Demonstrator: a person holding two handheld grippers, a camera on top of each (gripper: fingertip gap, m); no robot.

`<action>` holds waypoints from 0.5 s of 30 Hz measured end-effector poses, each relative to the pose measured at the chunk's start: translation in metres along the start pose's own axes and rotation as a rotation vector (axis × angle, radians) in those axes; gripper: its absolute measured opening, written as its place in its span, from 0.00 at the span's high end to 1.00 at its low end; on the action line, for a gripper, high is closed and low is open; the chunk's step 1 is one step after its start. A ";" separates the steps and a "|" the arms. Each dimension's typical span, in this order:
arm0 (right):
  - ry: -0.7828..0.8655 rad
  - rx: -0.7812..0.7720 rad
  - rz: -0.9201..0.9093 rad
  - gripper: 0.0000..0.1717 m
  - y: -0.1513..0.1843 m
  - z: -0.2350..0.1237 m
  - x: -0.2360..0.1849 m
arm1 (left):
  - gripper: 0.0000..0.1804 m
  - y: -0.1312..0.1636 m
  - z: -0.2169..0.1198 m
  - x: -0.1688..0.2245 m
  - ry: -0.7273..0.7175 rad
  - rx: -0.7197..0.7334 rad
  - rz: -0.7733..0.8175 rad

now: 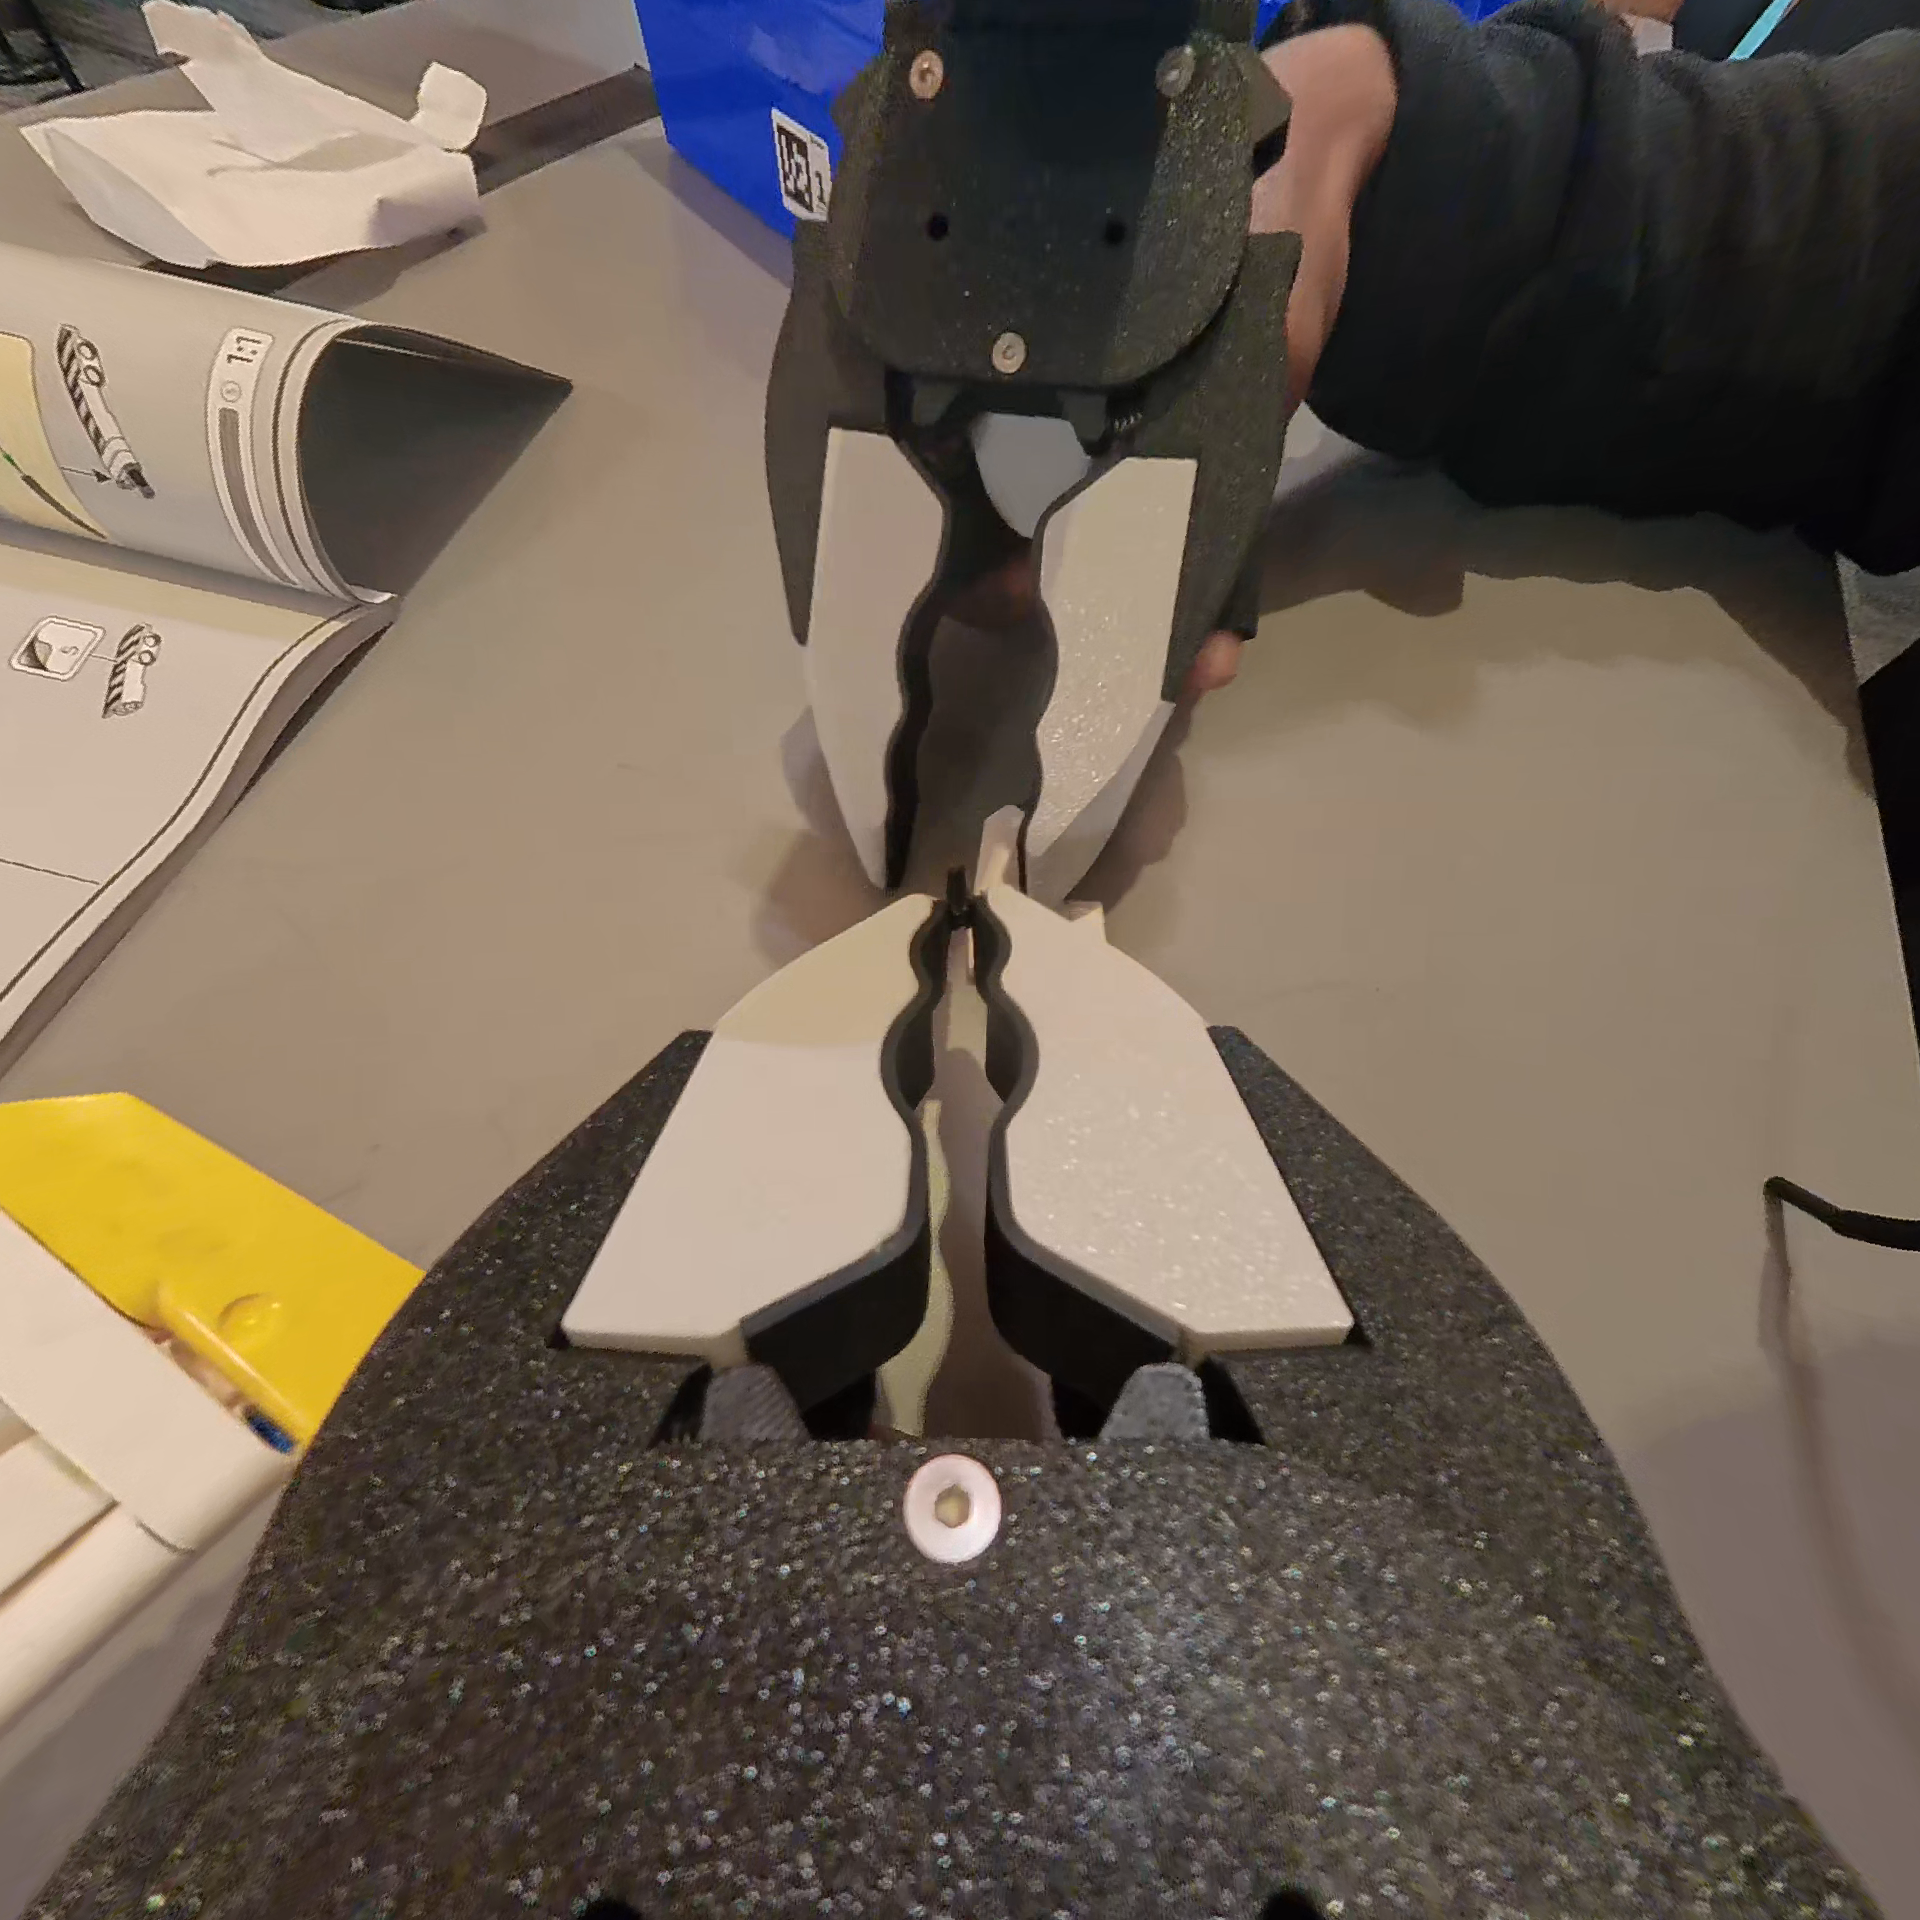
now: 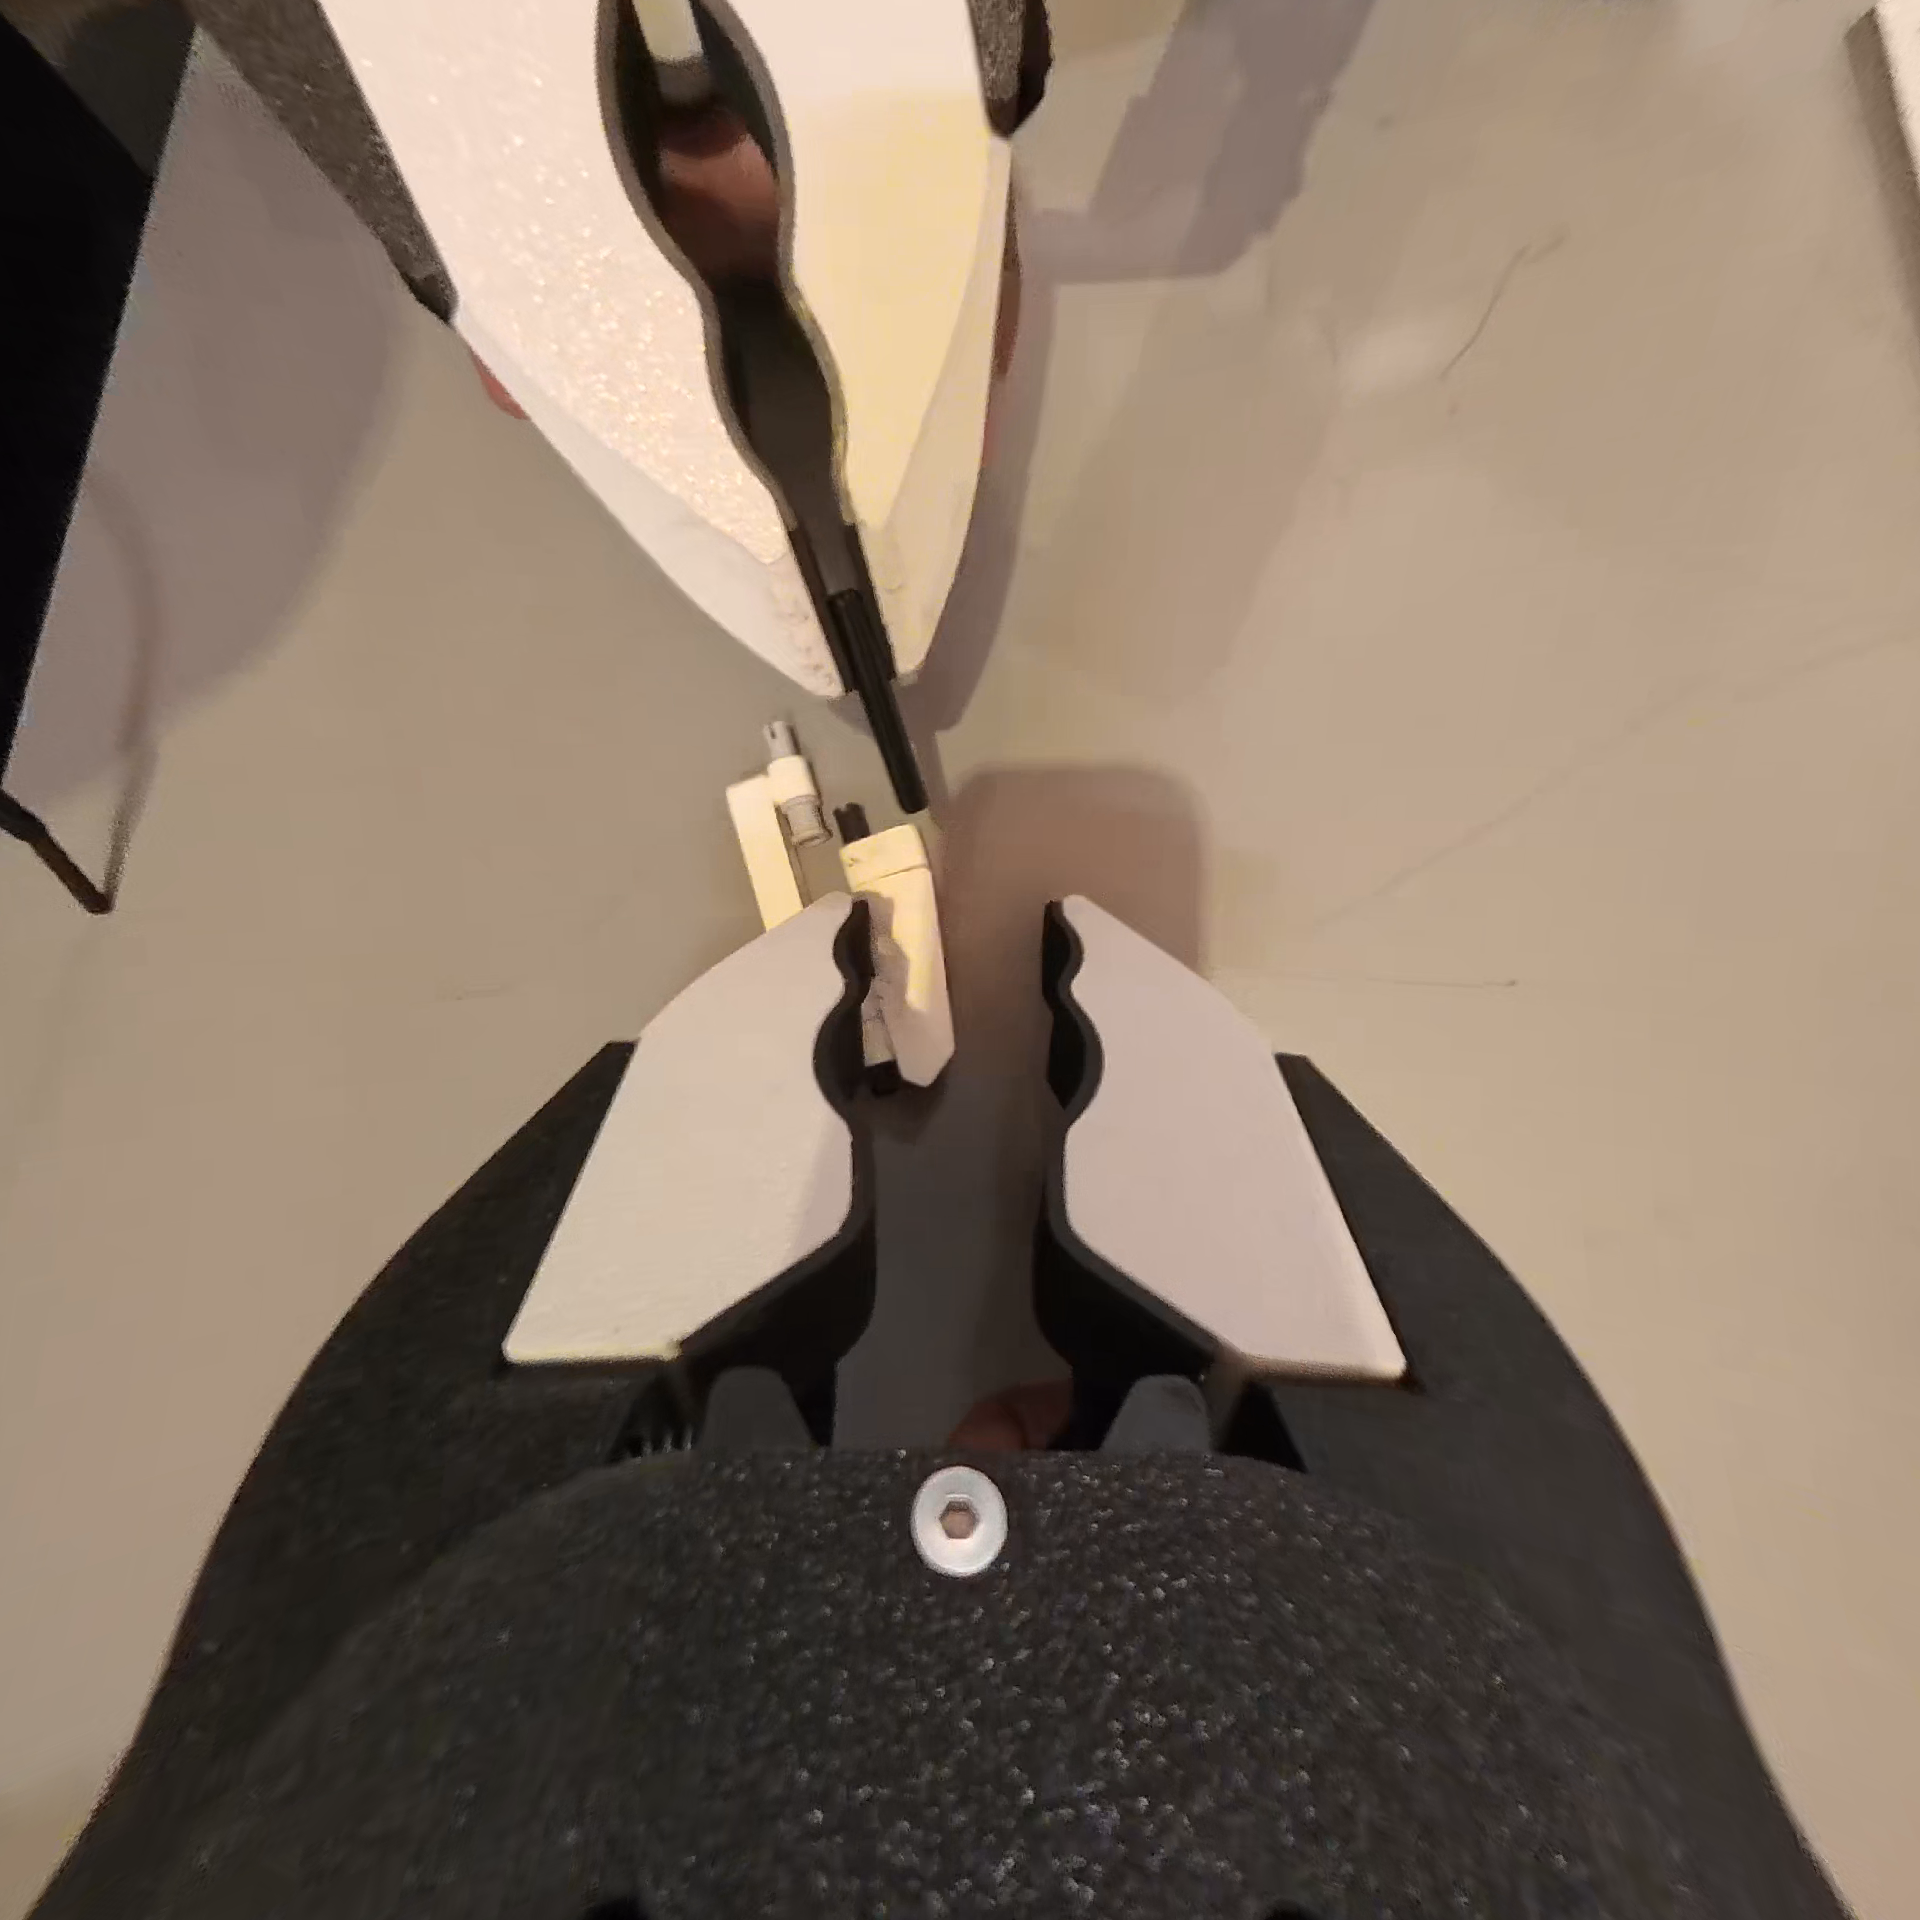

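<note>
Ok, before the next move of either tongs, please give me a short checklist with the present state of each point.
1. Left tongs shut on the black rod: ok.
2. Right tongs open: ok.
3. Right tongs pressing the white beam from both sides: not ok, one side stands apart.
4. Rod tip touching the white beam: cannot tell.
5. Second white piece lying free on the table: ok.

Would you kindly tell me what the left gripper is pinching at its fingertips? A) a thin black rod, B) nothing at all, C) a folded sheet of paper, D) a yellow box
A: in the right wrist view, the left gripper has its fingertips closed on a thin black rod that sticks out towards the small white pieces lying on the table.
</note>
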State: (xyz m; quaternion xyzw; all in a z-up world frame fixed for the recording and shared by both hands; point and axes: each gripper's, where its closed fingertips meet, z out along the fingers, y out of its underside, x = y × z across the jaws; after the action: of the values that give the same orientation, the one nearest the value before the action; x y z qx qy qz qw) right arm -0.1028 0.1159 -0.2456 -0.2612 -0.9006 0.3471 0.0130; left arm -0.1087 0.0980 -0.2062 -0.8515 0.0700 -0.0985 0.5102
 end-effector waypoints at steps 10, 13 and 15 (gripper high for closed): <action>-0.076 0.009 -0.053 0.81 -0.005 -0.004 -0.017 | 0.98 0.000 -0.003 -0.003 -0.012 -0.003 -0.001; -0.076 -0.042 -0.052 0.81 0.002 0.002 -0.020 | 0.98 0.000 -0.003 -0.003 -0.011 -0.011 0.001; -0.084 -0.042 -0.047 0.83 0.002 0.003 -0.022 | 0.98 0.001 -0.003 -0.002 -0.009 -0.017 0.004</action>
State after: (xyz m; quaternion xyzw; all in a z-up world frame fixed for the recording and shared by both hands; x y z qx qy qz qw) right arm -0.0834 0.1043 -0.2454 -0.2254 -0.9134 0.3384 -0.0223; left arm -0.1118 0.0953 -0.2062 -0.8561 0.0701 -0.0932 0.5035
